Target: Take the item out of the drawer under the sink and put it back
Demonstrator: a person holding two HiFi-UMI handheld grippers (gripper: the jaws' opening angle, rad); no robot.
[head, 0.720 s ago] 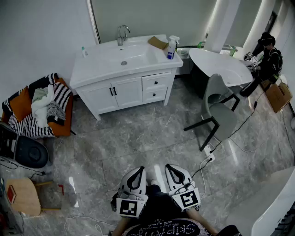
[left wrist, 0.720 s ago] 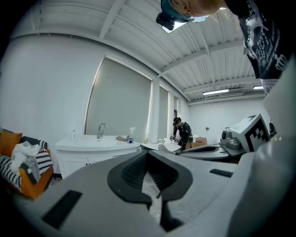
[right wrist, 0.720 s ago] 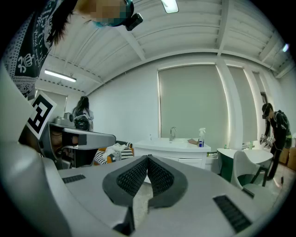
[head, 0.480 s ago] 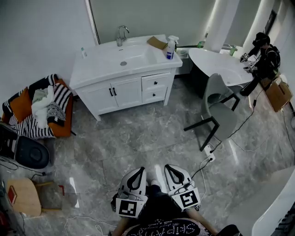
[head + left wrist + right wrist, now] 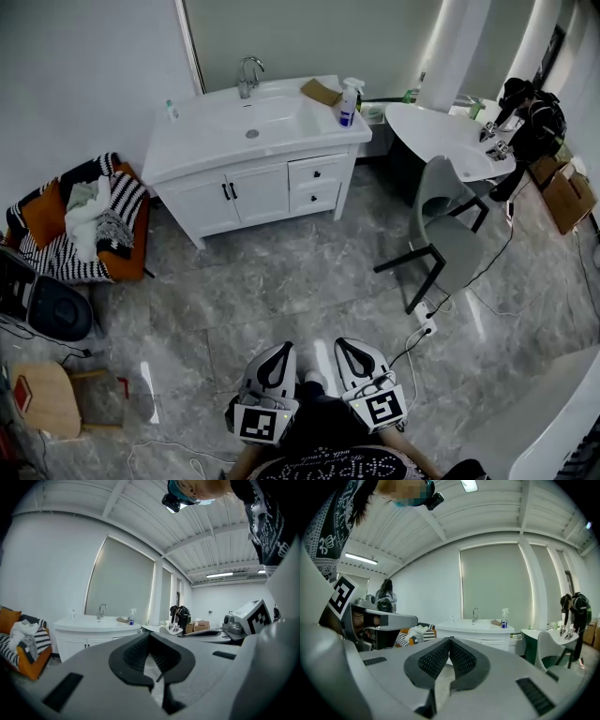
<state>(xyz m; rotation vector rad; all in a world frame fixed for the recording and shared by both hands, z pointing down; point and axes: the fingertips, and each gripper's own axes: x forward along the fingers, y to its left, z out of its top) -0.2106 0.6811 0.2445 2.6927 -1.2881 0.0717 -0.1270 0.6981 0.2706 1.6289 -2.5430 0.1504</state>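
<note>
2 drawers (image 5: pixel 305 171) shut, item unseen: handling unknown. Judged first hold: small dark knob (image 5: pixel 319 173). Left gripper (image 5: pixel 278 351), right gripper (image 5: pixel 349 348): jaws pressed together, empty.

One white sink cabinet (image 5: pixel 202 202) stands at twelve o'clock, with two doors (image 5: pixel 258 190) and two drawers (image 5: pixel 317 172). Its counter (image 5: pixel 202 136) carries one faucet (image 5: pixel 247 73), one spray bottle (image 5: pixel 349 101), one small bottle (image 5: pixel 172 110) and one flat brown piece (image 5: pixel 321 91). One grey chair (image 5: pixel 441 220) and one round white table (image 5: pixel 431 136) sit at two o'clock, with one person (image 5: pixel 530 117) beside the table. One orange armchair (image 5: pixel 131 234) sits at nine o'clock, and one wooden stool (image 5: pixel 42 398) at eight o'clock. Two grippers show at six o'clock: the left gripper (image 5: pixel 285 345) and the right gripper (image 5: pixel 340 341).
</note>
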